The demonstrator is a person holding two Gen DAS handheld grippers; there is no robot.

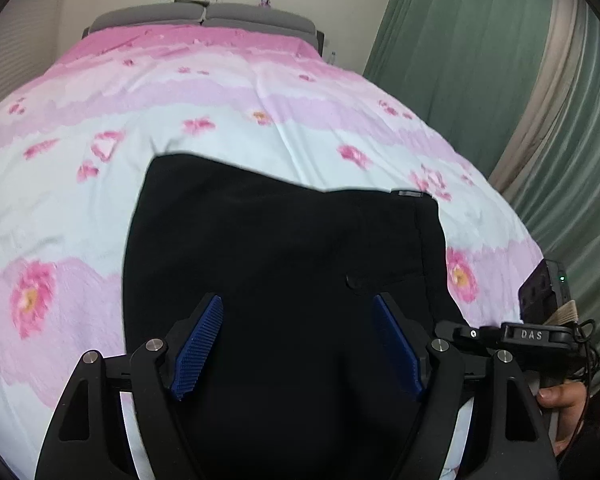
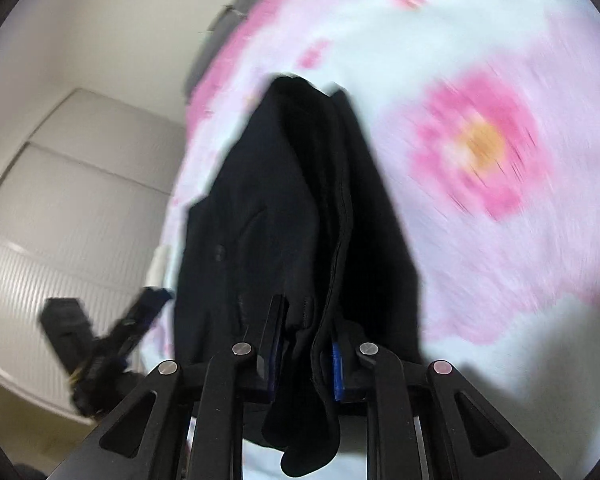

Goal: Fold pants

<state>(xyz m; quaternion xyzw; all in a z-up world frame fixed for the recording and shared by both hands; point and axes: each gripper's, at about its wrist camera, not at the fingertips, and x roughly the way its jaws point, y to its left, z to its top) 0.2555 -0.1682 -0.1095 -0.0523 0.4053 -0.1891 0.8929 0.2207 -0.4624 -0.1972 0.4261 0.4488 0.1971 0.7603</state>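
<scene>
Black pants point(image 1: 284, 272) spread across floral bedspread point(image 1: 180, 96), pink and pale blue, with grey headboard point(image 1: 204, 16) at far end and green curtain point(image 1: 480, 60) to the right. Left gripper point(image 1: 298, 340) hovering over dark fabric, blue pads point(image 1: 198, 348) spread wide apart, pinching nothing. Right gripper point(image 2: 304, 344) pressed onto a bunched fold of the pants point(image 2: 292, 200), cloth squeezed between both pads and hanging below. Seen from right wrist: much motion blur, left gripper point(image 2: 148, 300) low at left, white wardrobe point(image 2: 60, 200) behind. Thumb point(image 1: 560, 394) visible at lower right of left view.
</scene>
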